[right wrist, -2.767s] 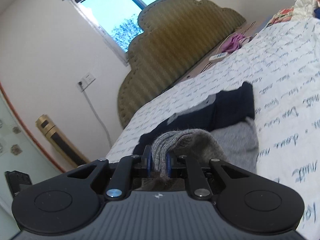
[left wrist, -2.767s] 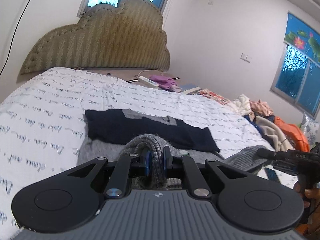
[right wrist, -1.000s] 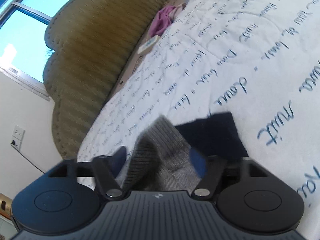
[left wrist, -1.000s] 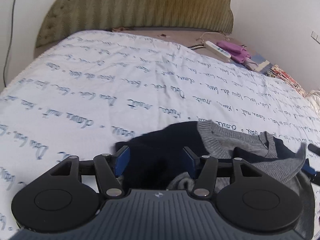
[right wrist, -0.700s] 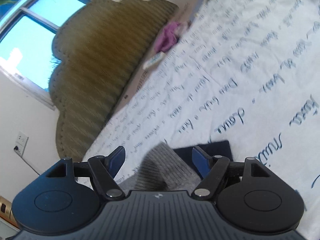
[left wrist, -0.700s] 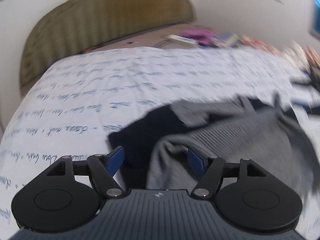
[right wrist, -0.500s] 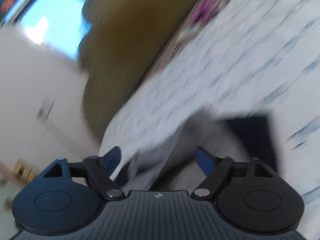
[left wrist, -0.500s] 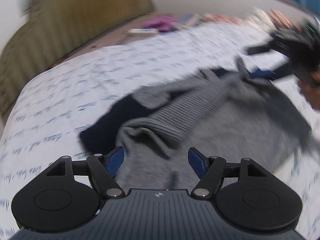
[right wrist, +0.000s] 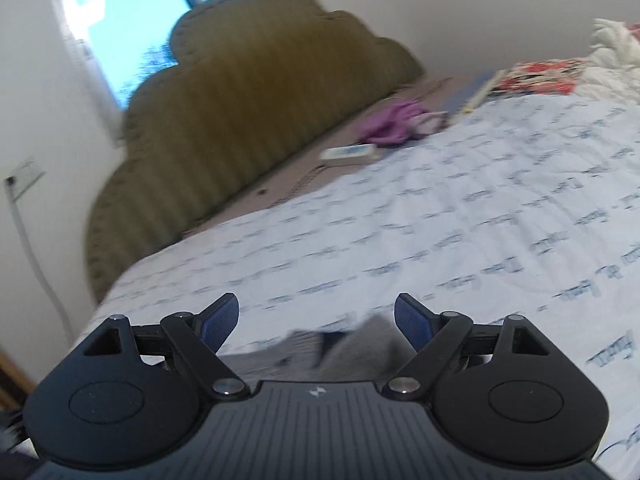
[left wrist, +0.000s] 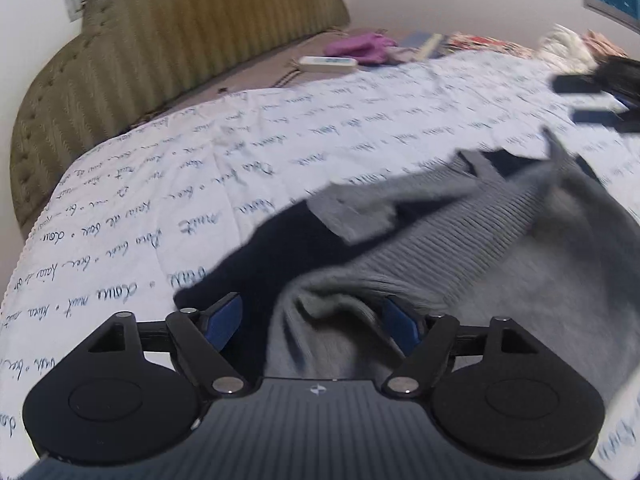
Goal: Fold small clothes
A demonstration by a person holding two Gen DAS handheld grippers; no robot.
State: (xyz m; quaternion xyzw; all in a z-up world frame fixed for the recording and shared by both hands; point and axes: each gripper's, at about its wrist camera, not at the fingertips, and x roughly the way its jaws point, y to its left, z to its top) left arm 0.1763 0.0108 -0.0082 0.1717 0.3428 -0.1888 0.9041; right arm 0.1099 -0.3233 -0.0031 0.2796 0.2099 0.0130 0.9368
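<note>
In the left wrist view, the left gripper (left wrist: 316,318) was opening, jaws slack around a hump of the grey sweater (left wrist: 460,256) at lower centre, gripping nothing; best withdrawn straight back to spare the fold. In the right wrist view, the right gripper (right wrist: 316,316) stood released and empty above the script-printed bedsheet (right wrist: 460,216), the olive headboard (right wrist: 248,112) at upper left.

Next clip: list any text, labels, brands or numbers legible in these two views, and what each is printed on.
Bedsheet: rows of blue cursive script, too blurred to read reliably.
Left gripper body: a small white emblem, no letters.
White remote-like object near the headboard: markings too small to read.
Nothing else carries legible text.
</note>
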